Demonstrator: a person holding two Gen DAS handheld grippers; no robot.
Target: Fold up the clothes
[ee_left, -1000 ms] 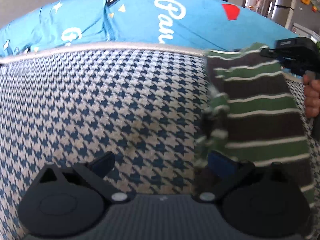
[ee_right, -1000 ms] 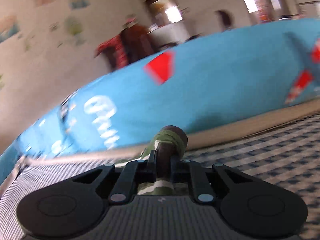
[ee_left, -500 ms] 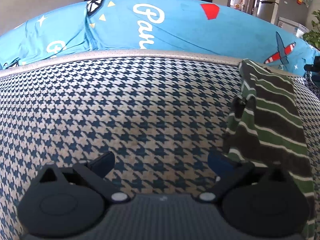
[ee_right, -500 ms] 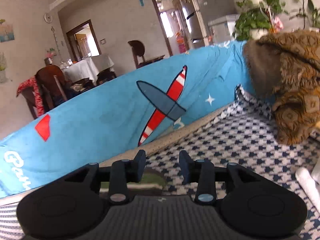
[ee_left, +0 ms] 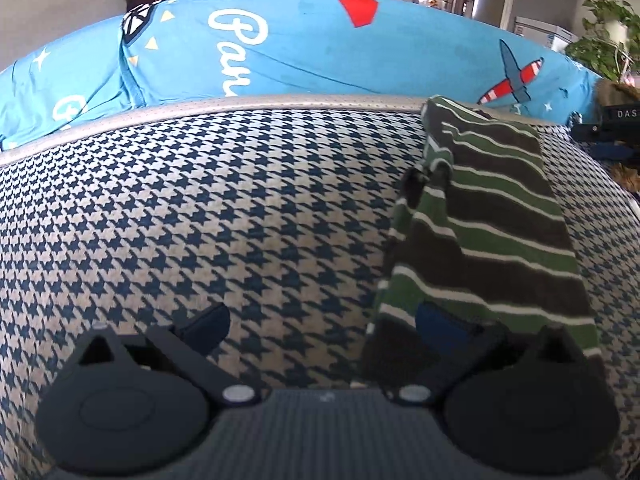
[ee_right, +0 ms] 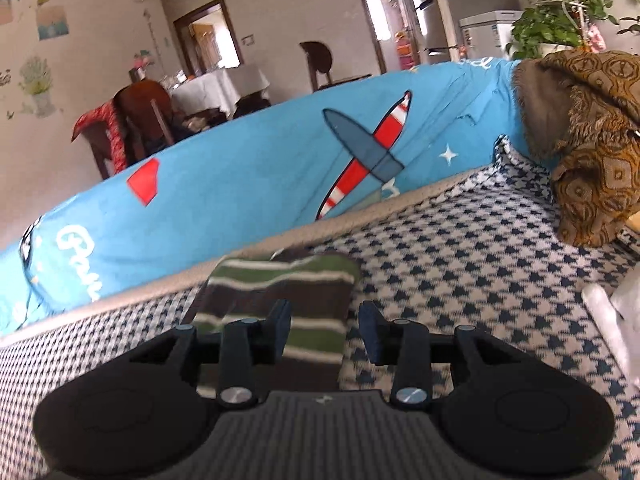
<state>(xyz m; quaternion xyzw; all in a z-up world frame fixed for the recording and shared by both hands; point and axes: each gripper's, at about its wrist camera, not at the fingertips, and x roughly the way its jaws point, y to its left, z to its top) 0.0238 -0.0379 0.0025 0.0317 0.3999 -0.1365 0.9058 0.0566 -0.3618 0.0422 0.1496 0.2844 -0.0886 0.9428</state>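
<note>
Lying folded, the striped garment [ee_left: 492, 216] sat ahead-right of the wide-open left gripper [ee_left: 324, 324]; the right gripper [ee_right: 325, 328] gaped empty just behind it.

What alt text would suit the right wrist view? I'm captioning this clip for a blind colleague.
An open gripper hovers just above a folded green, brown and white striped garment lying on a houndstooth-patterned cushion. Behind runs a bright blue cover printed with a plane, and a brown patterned cloth sits to the right.
</note>
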